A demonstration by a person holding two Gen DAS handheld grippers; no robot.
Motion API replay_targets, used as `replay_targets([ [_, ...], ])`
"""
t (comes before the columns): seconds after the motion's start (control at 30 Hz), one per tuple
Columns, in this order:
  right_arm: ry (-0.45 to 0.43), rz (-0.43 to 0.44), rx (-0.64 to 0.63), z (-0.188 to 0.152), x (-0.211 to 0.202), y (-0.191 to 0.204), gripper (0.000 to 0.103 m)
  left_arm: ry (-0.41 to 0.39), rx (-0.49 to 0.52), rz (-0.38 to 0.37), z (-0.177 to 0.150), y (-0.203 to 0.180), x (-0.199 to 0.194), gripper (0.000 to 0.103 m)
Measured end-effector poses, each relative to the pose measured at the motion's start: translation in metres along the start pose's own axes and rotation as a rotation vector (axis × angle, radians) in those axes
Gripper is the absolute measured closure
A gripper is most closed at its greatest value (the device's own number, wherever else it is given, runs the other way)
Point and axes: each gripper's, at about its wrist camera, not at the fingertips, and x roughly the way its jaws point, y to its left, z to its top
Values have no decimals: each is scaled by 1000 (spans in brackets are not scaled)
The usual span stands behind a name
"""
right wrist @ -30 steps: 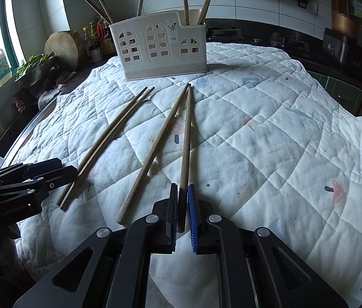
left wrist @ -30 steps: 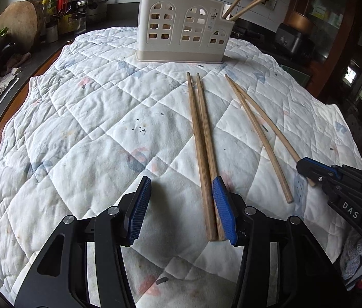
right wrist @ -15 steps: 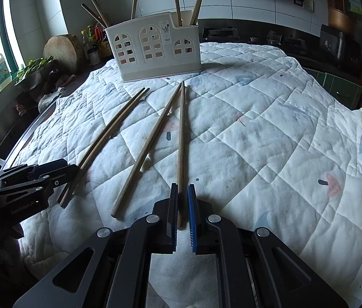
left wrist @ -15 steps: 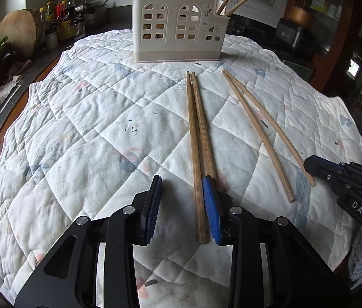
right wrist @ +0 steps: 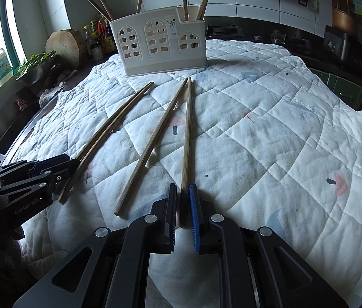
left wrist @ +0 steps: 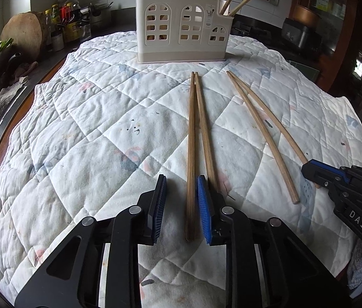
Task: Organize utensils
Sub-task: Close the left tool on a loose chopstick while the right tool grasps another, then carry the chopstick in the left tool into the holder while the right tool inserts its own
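Several wooden chopsticks lie on a white quilted cloth (left wrist: 83,133) in front of a cream utensil holder (left wrist: 181,28) that has more chopsticks standing in it. My left gripper (left wrist: 179,200) is open, its jaws on either side of the near end of one dark chopstick (left wrist: 191,154); its twin (left wrist: 205,133) passes under the right finger. My right gripper (right wrist: 183,205) is shut on the near end of a chopstick (right wrist: 186,138) that rests on the cloth. A paler chopstick (right wrist: 152,148) lies just left of it. The holder also shows in the right wrist view (right wrist: 161,43).
Bottles (left wrist: 65,23), a round wooden block (left wrist: 23,36) and greens sit on the dark counter at the far left. Appliances (right wrist: 342,43) stand at the far right. The cloth hangs over the table's edges.
My left gripper has slid right and narrowed, so one dark chopstick now lies between its jaws. My right gripper has stayed shut on its chopstick and drawn back slightly.
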Motion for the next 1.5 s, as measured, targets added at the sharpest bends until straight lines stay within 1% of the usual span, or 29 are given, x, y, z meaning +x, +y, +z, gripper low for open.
replay_targets([
  [0.07,-2,-3,3,0,0,-1,95,-1,12,1,0,-1,1,79],
  [0.13,-3,-6,2,0,0,0,95,-1,24,3,0,-1,1,77],
  [0.27,-8,-8,2,-1,-3,0,96,3,30,-21,3,2,2,78],
  [0.37,-24,-15,-3,-1,-11,-1,96,5,40,-20,2,3,1,83],
  [0.4,-33,-16,-2,0,-15,-1,96,5,36,-29,3,4,0,87],
  [0.43,-43,-15,-3,1,-19,-2,96,5,28,-45,3,6,-1,95],
  [0.5,-69,-15,-8,6,-29,-3,96,-2,9,-71,4,12,-5,97],
  [0.57,-97,-11,-15,11,-40,-3,96,-12,-6,-98,5,16,-9,97],
  [0.8,-187,-3,-50,33,-73,2,96,-95,-31,-142,15,23,-33,97],
  [1.1,-267,28,-85,69,-103,4,96,-219,-40,-201,39,28,-72,97],
  [1.3,-284,67,-104,97,-113,5,96,-282,-27,-228,58,28,-90,97],
  [1.5,-288,77,-145,127,-118,9,96,-300,3,-240,81,27,-97,97],
])
